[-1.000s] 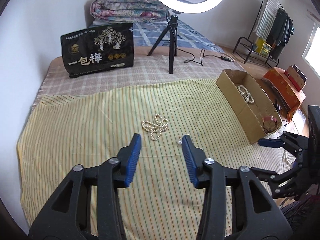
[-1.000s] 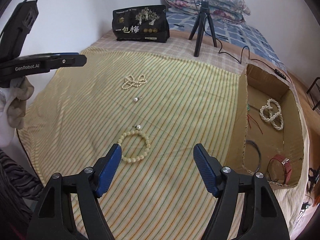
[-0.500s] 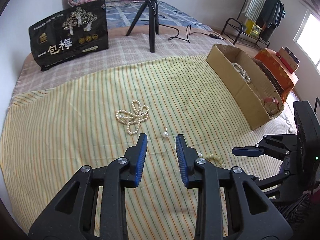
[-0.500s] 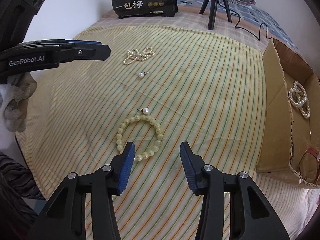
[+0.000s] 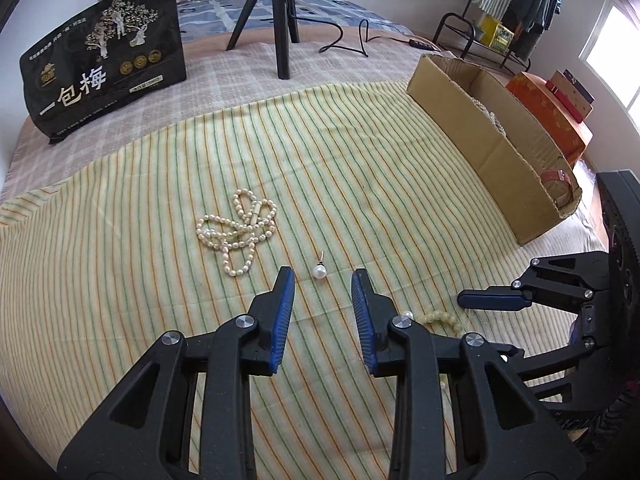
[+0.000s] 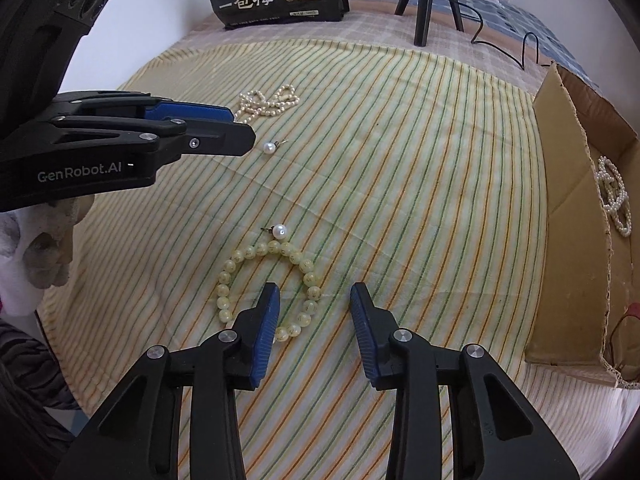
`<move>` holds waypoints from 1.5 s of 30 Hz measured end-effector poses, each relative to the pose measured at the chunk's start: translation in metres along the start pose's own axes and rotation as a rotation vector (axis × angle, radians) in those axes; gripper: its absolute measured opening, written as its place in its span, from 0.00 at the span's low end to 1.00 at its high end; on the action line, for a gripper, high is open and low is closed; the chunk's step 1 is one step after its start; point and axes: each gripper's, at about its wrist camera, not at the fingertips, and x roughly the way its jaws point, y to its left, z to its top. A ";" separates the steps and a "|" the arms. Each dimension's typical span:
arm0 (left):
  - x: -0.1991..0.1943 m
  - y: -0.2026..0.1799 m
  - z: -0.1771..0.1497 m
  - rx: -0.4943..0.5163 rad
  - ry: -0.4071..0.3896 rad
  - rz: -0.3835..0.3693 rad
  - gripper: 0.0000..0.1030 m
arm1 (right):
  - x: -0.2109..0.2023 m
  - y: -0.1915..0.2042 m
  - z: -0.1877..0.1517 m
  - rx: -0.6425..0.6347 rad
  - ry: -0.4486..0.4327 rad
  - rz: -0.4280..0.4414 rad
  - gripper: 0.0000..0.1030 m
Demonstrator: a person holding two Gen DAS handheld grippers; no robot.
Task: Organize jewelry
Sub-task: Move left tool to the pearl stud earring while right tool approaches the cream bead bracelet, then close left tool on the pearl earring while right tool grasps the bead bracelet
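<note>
My left gripper (image 5: 323,280) is open and empty, its tips either side of a pearl earring (image 5: 319,270) on the striped cloth. A tangled pearl necklace (image 5: 238,230) lies just beyond it to the left. My right gripper (image 6: 315,294) is open and empty, low over the right side of a yellow bead bracelet (image 6: 266,286). A second pearl earring (image 6: 279,231) lies touching the bracelet's far edge. The first earring (image 6: 270,147) and the necklace (image 6: 270,103) also show in the right wrist view, next to the left gripper (image 6: 240,132).
A cardboard box (image 5: 490,136) stands at the right with a pearl necklace (image 6: 614,196) and a red strap (image 5: 560,186) inside. A black printed bag (image 5: 104,64) and a tripod (image 5: 280,20) stand at the back of the bed. A gloved hand (image 6: 36,256) holds the left gripper.
Both grippers moved forward and down toward the cloth and narrowed their jaws. The left closed in on the pearl earring, the right on the bead bracelet.
</note>
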 end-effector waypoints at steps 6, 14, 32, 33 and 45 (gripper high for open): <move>0.012 -0.006 0.000 0.026 0.015 0.016 0.29 | 0.002 0.003 0.001 -0.028 0.004 -0.026 0.31; 0.028 -0.010 0.001 0.071 0.030 0.050 0.20 | 0.004 0.001 0.002 -0.027 0.006 -0.033 0.28; 0.033 -0.015 0.000 0.100 0.014 0.094 0.07 | 0.004 0.004 0.004 -0.048 0.001 -0.030 0.06; 0.031 -0.013 0.000 0.093 0.010 0.094 0.07 | 0.003 0.003 0.004 -0.043 0.000 -0.025 0.06; -0.009 -0.005 0.006 0.038 -0.065 0.080 0.07 | -0.035 0.010 0.010 -0.041 -0.085 0.045 0.06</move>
